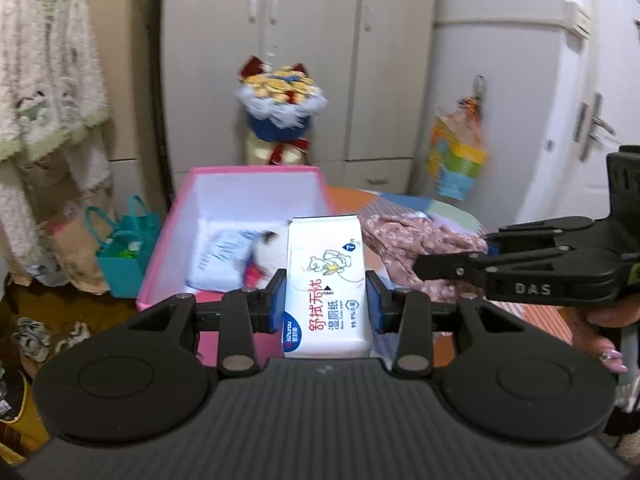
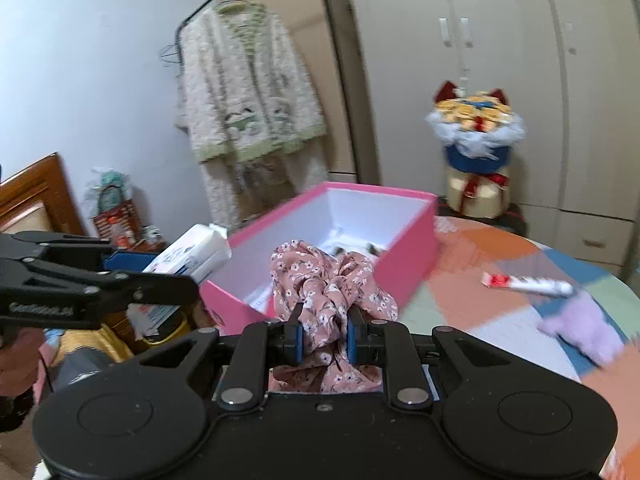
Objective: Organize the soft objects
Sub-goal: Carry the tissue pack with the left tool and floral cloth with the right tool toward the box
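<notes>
My left gripper [image 1: 326, 300] is shut on a white pack of wet wipes [image 1: 326, 280], held in the air before the pink box [image 1: 176, 232]. The box is open, white inside, with a blue-white packet [image 1: 224, 256] and a soft toy in it. My right gripper [image 2: 323, 336] is shut on a bunched pink floral cloth [image 2: 328, 280], lifted just in front of the pink box [image 2: 404, 256]. In the left wrist view the right gripper [image 1: 420, 266] comes in from the right with the floral cloth [image 1: 416, 240] beside it. The wipes pack [image 2: 196, 252] and left gripper show at the left of the right wrist view.
The box stands on a round table with a patchwork cover [image 2: 480, 292]. A toothpaste tube [image 2: 528, 284] and a lilac plush piece [image 2: 580, 332] lie on it at the right. Behind are wardrobes, a bouquet [image 1: 280, 100], a hanging fleece robe [image 2: 248, 100] and a teal bag [image 1: 124, 248] on the floor.
</notes>
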Action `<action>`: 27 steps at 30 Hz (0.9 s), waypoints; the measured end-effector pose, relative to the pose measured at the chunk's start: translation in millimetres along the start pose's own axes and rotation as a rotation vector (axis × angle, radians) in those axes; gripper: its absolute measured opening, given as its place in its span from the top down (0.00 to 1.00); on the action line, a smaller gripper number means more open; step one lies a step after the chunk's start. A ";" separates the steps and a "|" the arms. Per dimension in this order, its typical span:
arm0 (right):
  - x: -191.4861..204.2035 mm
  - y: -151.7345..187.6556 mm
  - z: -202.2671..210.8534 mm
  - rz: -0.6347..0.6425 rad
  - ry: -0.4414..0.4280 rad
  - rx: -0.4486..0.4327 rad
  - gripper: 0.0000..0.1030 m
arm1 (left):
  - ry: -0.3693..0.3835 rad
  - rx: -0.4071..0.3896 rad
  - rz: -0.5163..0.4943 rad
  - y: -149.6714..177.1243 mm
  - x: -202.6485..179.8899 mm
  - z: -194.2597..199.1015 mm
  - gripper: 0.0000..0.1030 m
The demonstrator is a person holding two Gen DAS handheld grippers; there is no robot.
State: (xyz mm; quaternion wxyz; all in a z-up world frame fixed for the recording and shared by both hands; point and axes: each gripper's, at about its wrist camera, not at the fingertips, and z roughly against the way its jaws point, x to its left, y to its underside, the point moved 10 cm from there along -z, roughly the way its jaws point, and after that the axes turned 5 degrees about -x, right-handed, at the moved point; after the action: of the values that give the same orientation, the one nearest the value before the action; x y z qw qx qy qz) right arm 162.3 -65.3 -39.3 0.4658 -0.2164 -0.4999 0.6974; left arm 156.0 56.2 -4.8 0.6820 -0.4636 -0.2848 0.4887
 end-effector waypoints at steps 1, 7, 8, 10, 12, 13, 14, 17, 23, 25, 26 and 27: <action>3.2 -4.9 -6.0 0.003 -0.013 0.003 0.78 | -0.012 -0.001 0.002 -3.9 7.9 -3.3 0.63; 10.9 -40.2 -50.0 0.057 -0.046 0.019 0.78 | -0.070 0.021 -0.038 -25.3 40.1 -44.8 0.63; 8.6 -45.5 -58.3 0.062 -0.044 0.021 0.78 | -0.065 0.029 -0.038 -27.6 43.3 -55.1 0.63; 3.2 -54.0 -78.1 0.064 -0.050 0.038 0.78 | -0.066 0.039 -0.052 -30.9 49.4 -74.5 0.63; -4.4 -58.4 -100.4 0.083 -0.052 0.077 0.76 | -0.075 0.048 -0.081 -31.2 56.4 -94.4 0.63; -11.1 -60.6 -109.0 0.086 -0.036 0.080 0.76 | -0.079 0.058 -0.087 -29.2 58.9 -101.8 0.63; -15.9 -63.1 -118.4 0.110 -0.022 0.082 0.76 | -0.075 0.068 -0.089 -29.3 63.1 -112.5 0.63; -27.3 -69.5 -149.0 0.147 -0.027 0.115 0.76 | -0.089 0.100 -0.121 -29.6 74.4 -143.3 0.63; -41.2 -65.5 -199.1 0.187 -0.034 0.184 0.76 | -0.115 0.208 -0.112 -26.3 103.8 -191.0 0.63; -40.1 -60.9 -209.9 0.202 -0.055 0.217 0.76 | -0.124 0.233 -0.110 -25.2 110.5 -203.6 0.63; -40.8 -58.4 -216.0 0.204 -0.057 0.237 0.76 | -0.118 0.253 -0.117 -23.2 111.9 -209.7 0.63; -42.8 -55.5 -221.5 0.200 -0.053 0.260 0.76 | -0.112 0.272 -0.114 -20.8 112.3 -214.8 0.63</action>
State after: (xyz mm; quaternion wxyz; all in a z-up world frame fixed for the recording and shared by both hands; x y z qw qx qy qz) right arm 376.6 11.1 -86.5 0.4050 -0.1845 -0.3934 0.8044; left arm 385.6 82.7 -80.8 0.7484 -0.3220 -0.2792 0.5081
